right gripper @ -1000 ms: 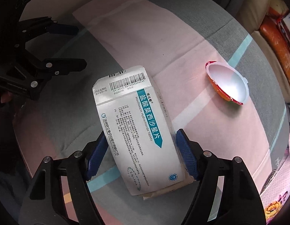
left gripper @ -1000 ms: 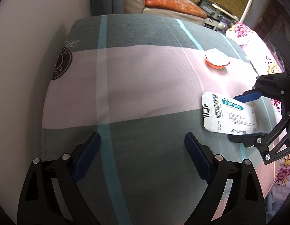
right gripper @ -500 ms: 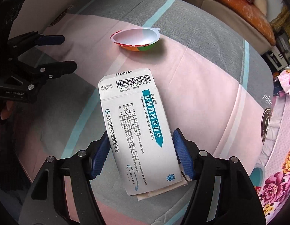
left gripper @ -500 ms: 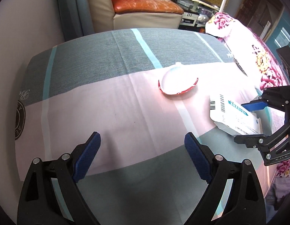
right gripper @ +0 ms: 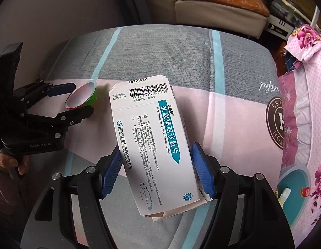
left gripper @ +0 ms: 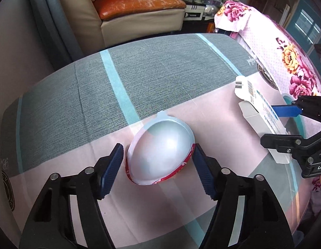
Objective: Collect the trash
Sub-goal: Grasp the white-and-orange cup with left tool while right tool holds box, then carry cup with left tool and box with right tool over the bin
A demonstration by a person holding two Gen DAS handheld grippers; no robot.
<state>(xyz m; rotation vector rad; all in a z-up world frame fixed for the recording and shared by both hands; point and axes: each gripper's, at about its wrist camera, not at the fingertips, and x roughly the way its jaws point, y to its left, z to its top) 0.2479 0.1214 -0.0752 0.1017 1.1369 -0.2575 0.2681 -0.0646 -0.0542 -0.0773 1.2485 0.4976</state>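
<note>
Two trash items are accounted for, neither binned yet; the medicine box [right gripper: 154, 145] is clamped between the pads of the right gripper [right gripper: 156, 170] and carried clear of the striped cloth [right gripper: 164, 58], its barcode end pointing toward 12 o'clock in the right wrist view; the left gripper [left gripper: 158, 166] is straddling the empty foil-lined cup [left gripper: 160, 153], which is lying tilted on the pink band of the cloth at the centre of the left wrist view; its jaws have just been closing with the cup between them; the right pad appears to be at the cup's red rim, a thin gap is still visible at the left pad, so the grasp is judged not yet made; from the right wrist view the cup is seen at 9 o'clock, inside the left jaws; a teal bin [right gripper: 295, 188] with scraps already in it is visible at 4 o'clock in that view, beside the floral bedding [right gripper: 310, 95]; it is judged the likely drop point; remaining: cup grip to be completed, both items to be carried over and released; no other loose trash is visible on the cloth.
</note>
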